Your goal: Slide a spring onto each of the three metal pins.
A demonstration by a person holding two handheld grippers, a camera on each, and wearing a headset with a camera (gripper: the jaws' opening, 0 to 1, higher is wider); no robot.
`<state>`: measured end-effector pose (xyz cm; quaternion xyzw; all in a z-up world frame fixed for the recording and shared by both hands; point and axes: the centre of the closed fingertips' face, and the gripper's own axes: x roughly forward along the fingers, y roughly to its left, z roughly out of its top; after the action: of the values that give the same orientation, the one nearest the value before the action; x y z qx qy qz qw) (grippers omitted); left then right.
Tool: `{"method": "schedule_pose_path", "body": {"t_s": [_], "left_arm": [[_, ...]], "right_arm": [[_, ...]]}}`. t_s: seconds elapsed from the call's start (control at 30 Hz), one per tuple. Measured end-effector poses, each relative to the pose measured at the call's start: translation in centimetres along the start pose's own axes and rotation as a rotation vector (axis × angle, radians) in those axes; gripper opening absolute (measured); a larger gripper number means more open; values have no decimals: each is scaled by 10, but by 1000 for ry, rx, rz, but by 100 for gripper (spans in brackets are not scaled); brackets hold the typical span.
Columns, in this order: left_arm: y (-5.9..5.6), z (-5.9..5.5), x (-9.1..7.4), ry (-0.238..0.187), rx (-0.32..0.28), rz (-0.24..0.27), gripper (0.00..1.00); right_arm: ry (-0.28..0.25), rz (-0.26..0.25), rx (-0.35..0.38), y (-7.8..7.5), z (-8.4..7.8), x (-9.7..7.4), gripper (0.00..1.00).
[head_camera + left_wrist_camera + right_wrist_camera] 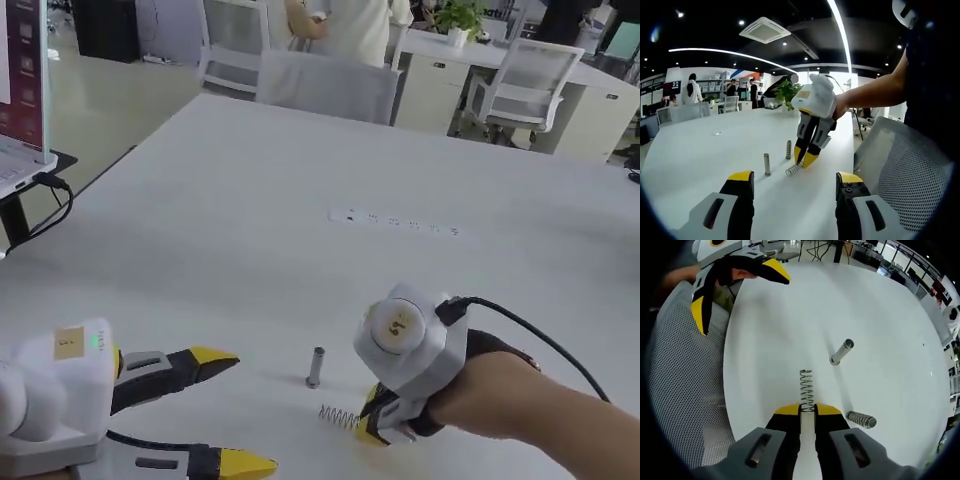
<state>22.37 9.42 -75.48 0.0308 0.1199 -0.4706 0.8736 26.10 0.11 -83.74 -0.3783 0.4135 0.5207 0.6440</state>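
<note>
My right gripper [807, 410] has its fingers pinched shut on one end of a spring [806, 385], far end resting on the white table [880, 315]. A bare pin [841, 351] stands just beside it; a second pin [861, 419] already wears its spring. Left gripper [795, 176] hovers near, fingers wide apart, holding nothing

head view looks down at the table [300, 200]; all three views share the bare pin [316, 366].
</note>
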Motion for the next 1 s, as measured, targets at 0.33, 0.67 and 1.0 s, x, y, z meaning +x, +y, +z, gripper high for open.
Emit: {"method": "schedule_pose_path", "body": {"t_s": [0.33, 0.67, 1.0], "left_arm": [[-4, 3, 2, 0, 7, -5, 62], [-3, 7, 3, -5, 13, -2, 63], [-3, 8, 4, -4, 18, -5, 62]], "right_arm": [[12, 8, -38, 1, 1, -19, 7], [-4, 3, -65, 0, 11, -40, 7], [-5, 1, -100, 3, 18, -54, 7]]}}
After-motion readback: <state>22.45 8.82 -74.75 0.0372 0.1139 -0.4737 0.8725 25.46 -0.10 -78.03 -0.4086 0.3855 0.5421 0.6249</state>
